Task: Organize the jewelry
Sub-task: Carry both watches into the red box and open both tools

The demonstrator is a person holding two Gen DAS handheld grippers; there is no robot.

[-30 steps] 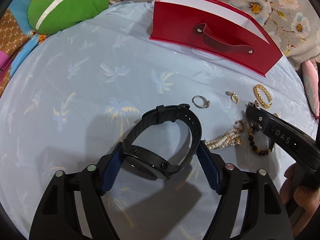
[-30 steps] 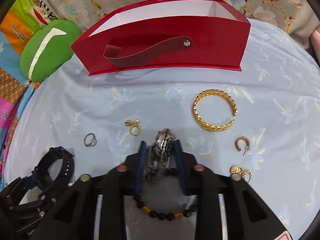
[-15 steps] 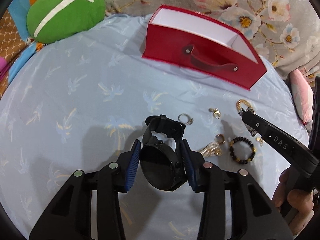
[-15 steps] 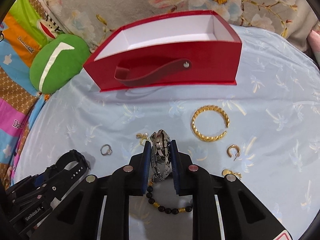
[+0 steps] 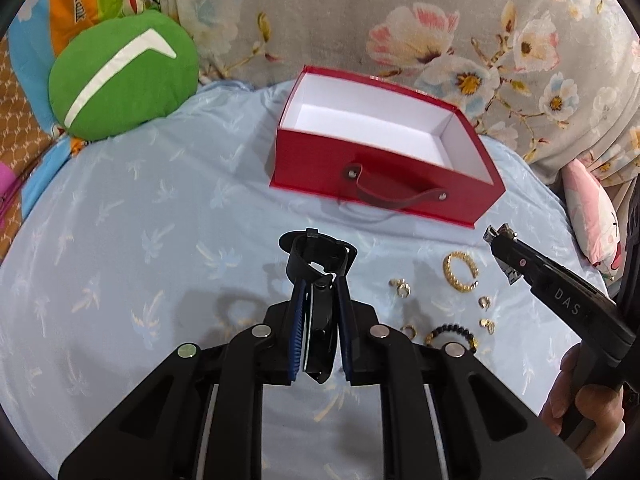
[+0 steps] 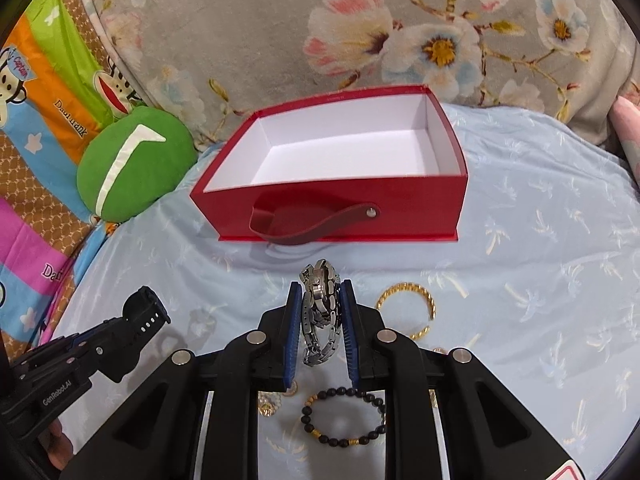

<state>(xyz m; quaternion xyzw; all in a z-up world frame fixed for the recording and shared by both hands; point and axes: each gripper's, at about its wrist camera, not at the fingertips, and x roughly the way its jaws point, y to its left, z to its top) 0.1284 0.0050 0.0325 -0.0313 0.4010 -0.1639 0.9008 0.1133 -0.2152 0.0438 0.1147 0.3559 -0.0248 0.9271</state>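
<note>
My left gripper (image 5: 319,280) is shut on a black watch (image 5: 318,256) and holds it above the blue cloth. It also shows at the left of the right wrist view (image 6: 144,312). My right gripper (image 6: 320,292) is shut on a silver metal watch (image 6: 320,312), also lifted, and shows at the right of the left wrist view (image 5: 502,240). An open red box (image 5: 380,176) with a white inside stands ahead of both; it also shows in the right wrist view (image 6: 420,200). On the cloth lie a gold bangle (image 6: 408,304), a black bead bracelet (image 6: 344,416), and small gold earrings (image 5: 401,286).
A green round cushion (image 5: 120,76) lies at the back left. A flowered grey cushion (image 5: 400,20) runs behind the box. A pink pillow (image 5: 592,216) is at the right edge. The cloth surface (image 5: 120,240) drops off at its left side.
Both grippers have risen and drawn back with their watches, so the box's white inside now shows. The black watch has turned edge-on between the left fingers.
</note>
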